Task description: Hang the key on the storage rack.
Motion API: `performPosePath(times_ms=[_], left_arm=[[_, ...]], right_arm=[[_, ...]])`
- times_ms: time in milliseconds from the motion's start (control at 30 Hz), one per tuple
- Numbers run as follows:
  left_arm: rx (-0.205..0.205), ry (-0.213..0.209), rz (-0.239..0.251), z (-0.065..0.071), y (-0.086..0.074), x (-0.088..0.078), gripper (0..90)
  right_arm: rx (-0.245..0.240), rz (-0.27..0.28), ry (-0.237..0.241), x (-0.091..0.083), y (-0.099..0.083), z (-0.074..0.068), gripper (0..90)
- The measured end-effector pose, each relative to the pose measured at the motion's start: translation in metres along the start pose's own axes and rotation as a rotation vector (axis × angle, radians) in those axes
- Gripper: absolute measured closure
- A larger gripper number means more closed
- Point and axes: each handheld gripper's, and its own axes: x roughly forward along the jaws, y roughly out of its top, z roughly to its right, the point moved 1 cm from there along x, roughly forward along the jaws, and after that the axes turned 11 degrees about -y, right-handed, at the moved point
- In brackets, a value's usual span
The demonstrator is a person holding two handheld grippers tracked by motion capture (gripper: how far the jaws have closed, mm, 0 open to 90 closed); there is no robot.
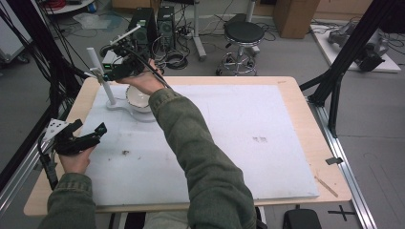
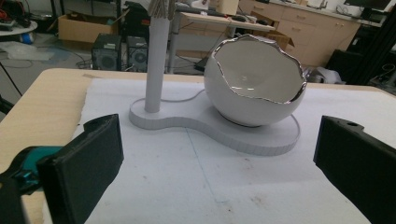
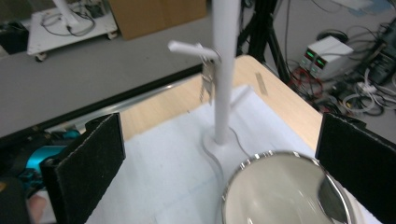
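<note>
White foam sheeting [image 1: 215, 143] covers most of the wooden tabletop [image 1: 305, 124], and near its far left corner stands a white stand [image 2: 219, 130]: a flat curved base with an upright post [image 2: 156, 60] at one end and an eggshell-shaped bowl [image 2: 254, 79] at the other. The bowl is white with a jagged, silvery rim and sits upright on the base, just beside the post. A short peg [image 3: 189, 47] sticks out sideways near the top of the post, and a small metal item [image 3: 208, 79], too small to identify, hangs from it. The right tool [image 1: 106, 62] is held above the bowl, close to the post's upper part, its jaws spread wide with nothing between them. The left tool [image 1: 90, 136] rests low over the left edge of the foam, well apart from the stand, pointing toward it; its jaws are also wide apart and empty.
</note>
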Motion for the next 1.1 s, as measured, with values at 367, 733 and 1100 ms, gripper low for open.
performPosePath(times_ms=[367,733,1100], left_arm=[[0.001,-0.009,-0.006,0.001,0.0,0.002,1.9],[0.003,-0.011,-0.009,0.001,0.0,0.002,1.9],[0.001,-0.012,-0.01,0.001,0.0,0.002,1.9]], right_arm=[[0.015,-0.029,-0.023,-0.022,-0.028,0.015,0.5],[0.007,-0.023,-0.032,-0.036,-0.042,0.016,0.6],[0.031,-0.044,-0.077,-0.048,-0.069,0.027,0.6]])
